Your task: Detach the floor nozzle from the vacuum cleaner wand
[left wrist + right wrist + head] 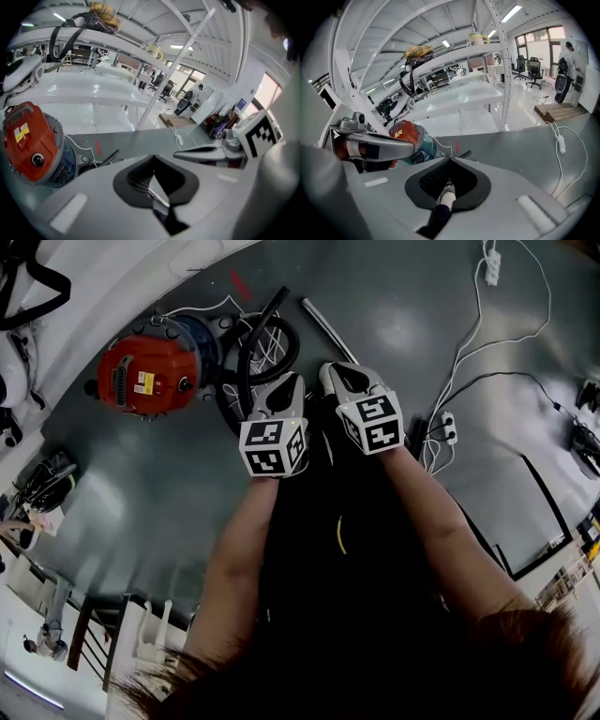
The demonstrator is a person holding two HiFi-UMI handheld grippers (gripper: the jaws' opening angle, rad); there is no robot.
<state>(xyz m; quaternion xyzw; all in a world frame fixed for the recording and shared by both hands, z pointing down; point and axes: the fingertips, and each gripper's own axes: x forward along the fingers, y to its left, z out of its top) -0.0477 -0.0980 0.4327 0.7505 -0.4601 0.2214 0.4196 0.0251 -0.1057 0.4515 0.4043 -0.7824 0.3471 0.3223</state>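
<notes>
- You hold the left gripper (289, 382) and the right gripper (333, 371) side by side above the grey floor (187, 493). Both tilt forward and down, near each other but not touching.
- Your left gripper's jaws are together, with their tips meeting. In the dark cut-out behind the tips a thin silver rod (158, 198) shows. You cannot tell what it is or whether the jaws touch it.
- Your right gripper's jaws are also together at the tips. A pale tube end (447, 197) with a dark piece below it shows in the cut-out behind the tips. What it belongs to is not clear either.
- The red canister vacuum cleaner (148, 376), with its blue lower body, stands on the floor ahead of you, left of the left gripper and apart from it.
- The black ribbed hose (258, 334) loops on the floor beside the canister. Its coils reach close to the left gripper's tips in the head view.
- The silver metal wand (328, 329) lies flat on the floor just ahead of the right gripper, slanting away to the left. Neither gripper touches it there.
- The floor nozzle cannot be picked out in any view.
- A white power strip (492, 266) with a long white cable lies on the floor far to your right, well apart from the vacuum cleaner.
</notes>
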